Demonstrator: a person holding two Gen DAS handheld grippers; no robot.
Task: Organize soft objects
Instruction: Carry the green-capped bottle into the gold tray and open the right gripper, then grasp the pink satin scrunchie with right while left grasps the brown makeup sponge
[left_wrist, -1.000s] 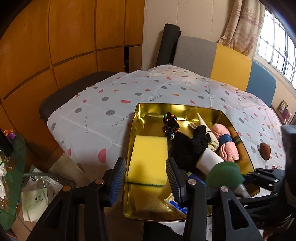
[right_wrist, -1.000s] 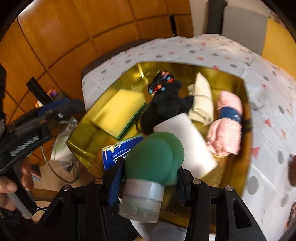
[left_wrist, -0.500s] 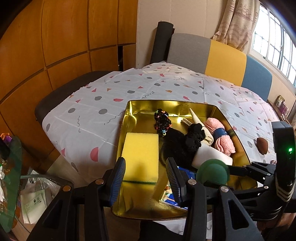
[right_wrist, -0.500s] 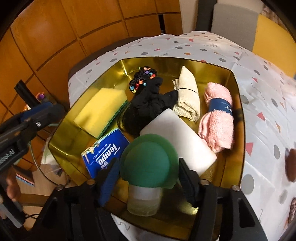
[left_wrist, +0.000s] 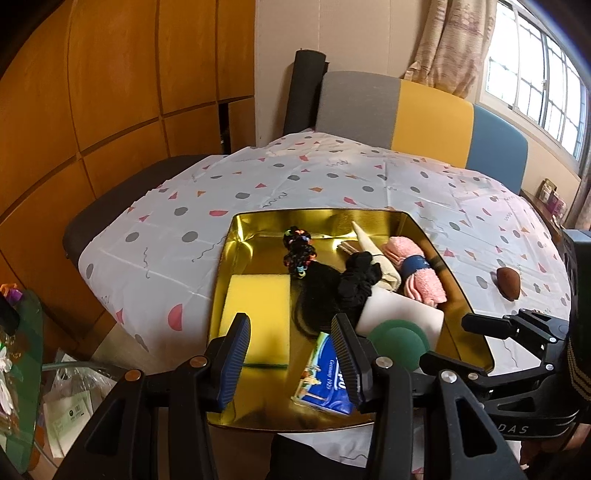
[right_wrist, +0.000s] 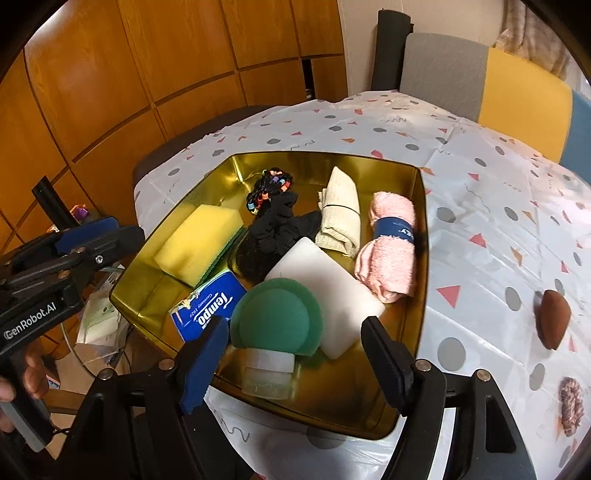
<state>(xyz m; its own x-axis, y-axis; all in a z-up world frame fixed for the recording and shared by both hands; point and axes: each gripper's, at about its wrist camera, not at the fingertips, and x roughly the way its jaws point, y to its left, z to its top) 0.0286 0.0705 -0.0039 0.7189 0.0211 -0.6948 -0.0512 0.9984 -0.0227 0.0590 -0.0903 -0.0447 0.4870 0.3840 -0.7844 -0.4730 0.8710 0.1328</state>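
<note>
Right hand-held gripper (right_wrist: 291, 363) jaws just spread wide, gripping nothing; green-capped bottle (right_wrist: 275, 332) released, resting in gold tray (right_wrist: 419, 258) at its near edge, leaning on white sponge (right_wrist: 325, 284). Left hand-held gripper (left_wrist: 291, 360) half open, empty, above tray's near-left corner. Brown puff (right_wrist: 553, 319) on table (right_wrist: 480, 192), right of tray.

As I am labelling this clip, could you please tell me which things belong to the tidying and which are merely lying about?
Job: gold tray, green sponge, yellow sponge, pink towel, brown sponge.
Lying about: chair, curtain.
</note>
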